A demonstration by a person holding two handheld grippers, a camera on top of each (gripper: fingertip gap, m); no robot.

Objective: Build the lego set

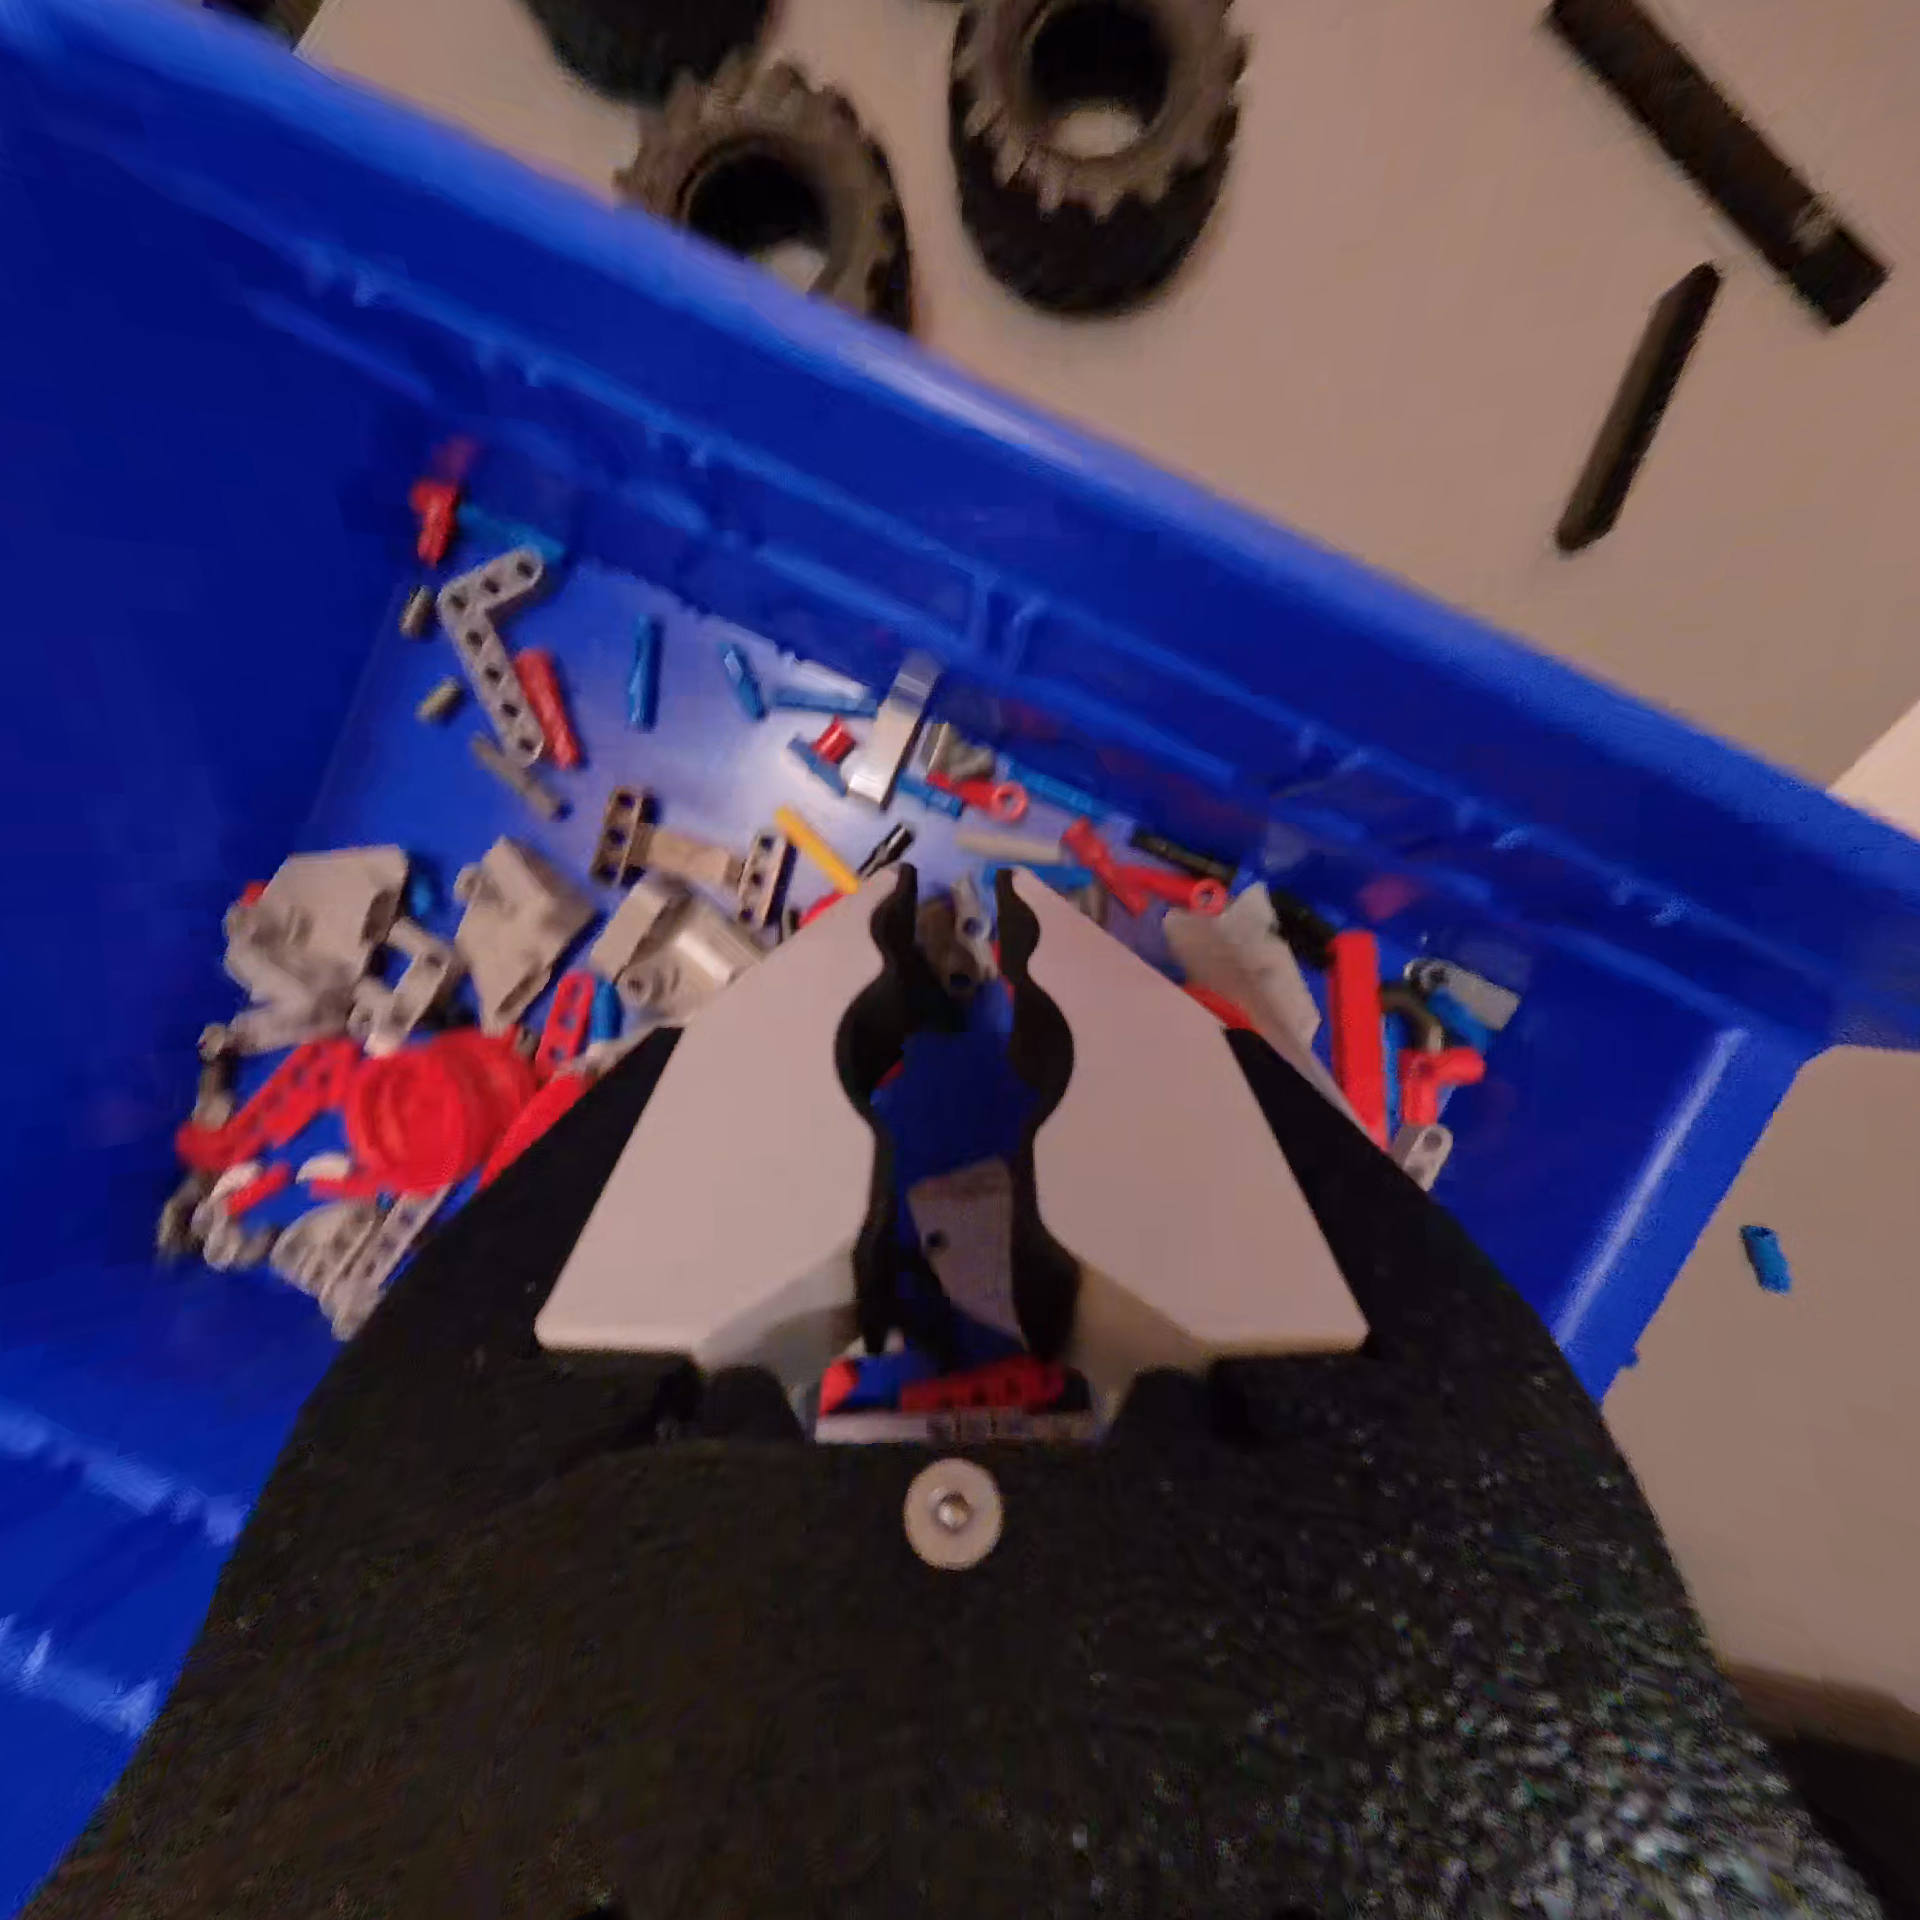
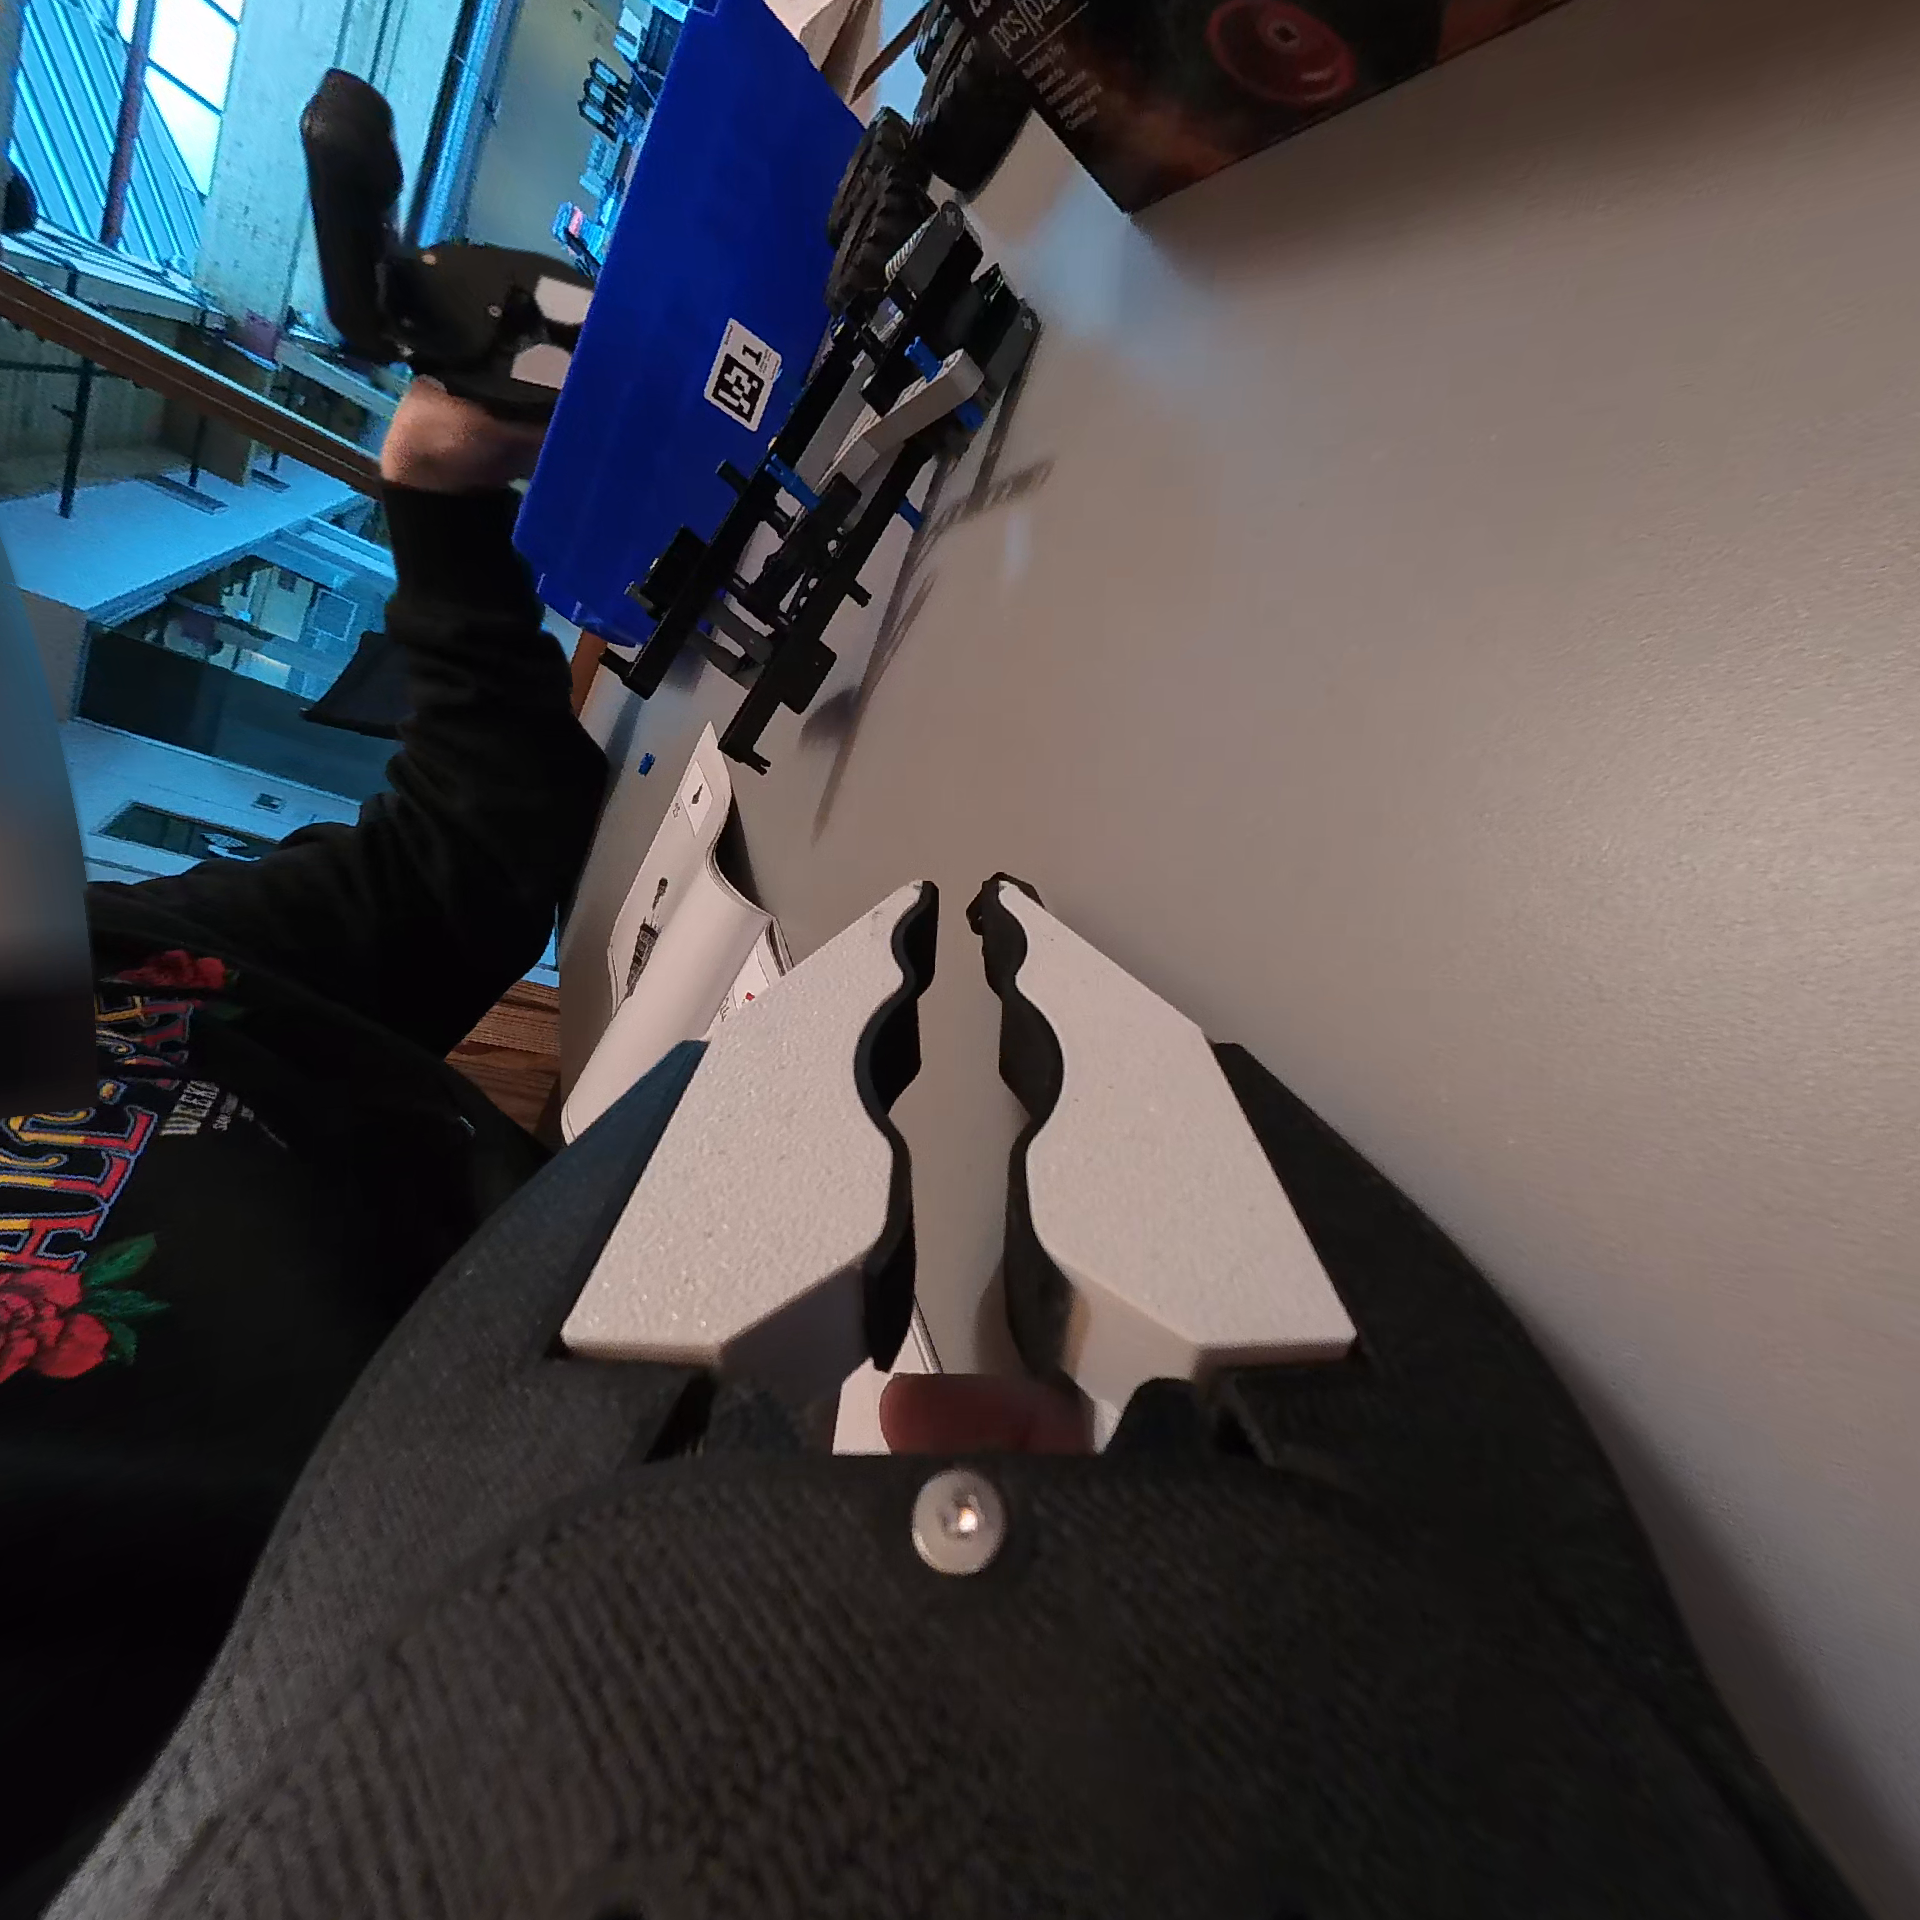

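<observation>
My left gripper (image 1: 956,888) reaches down into a blue bin (image 1: 935,436) full of loose red, grey and blue lego pieces. Its jaws stand narrowly apart with a small grey connector piece (image 1: 958,940) between the tips, and they seem to be shut on it. My right gripper (image 2: 956,896) hovers over the bare grey table (image 2: 1455,831), its jaws almost together and empty. A partly built black and grey chassis (image 2: 821,540) lies on the table beside the blue bin (image 2: 686,343). The left gripper's body (image 2: 468,312) shows above the bin, held by a hand.
Two black tyres (image 1: 1091,156) and two black beams (image 1: 1714,156) lie on the table beyond the bin. A small blue pin (image 1: 1764,1255) lies beside the bin. An instruction booklet (image 2: 675,935) lies at the table edge. A dark box (image 2: 1247,83) stands at the far side. Spacing between my two grippers at the tips: around 45 centimetres. The small blue pin (image 1: 1764,1255) is about 20 centimetres from my left fingertips and 40 centimetres from my right.
</observation>
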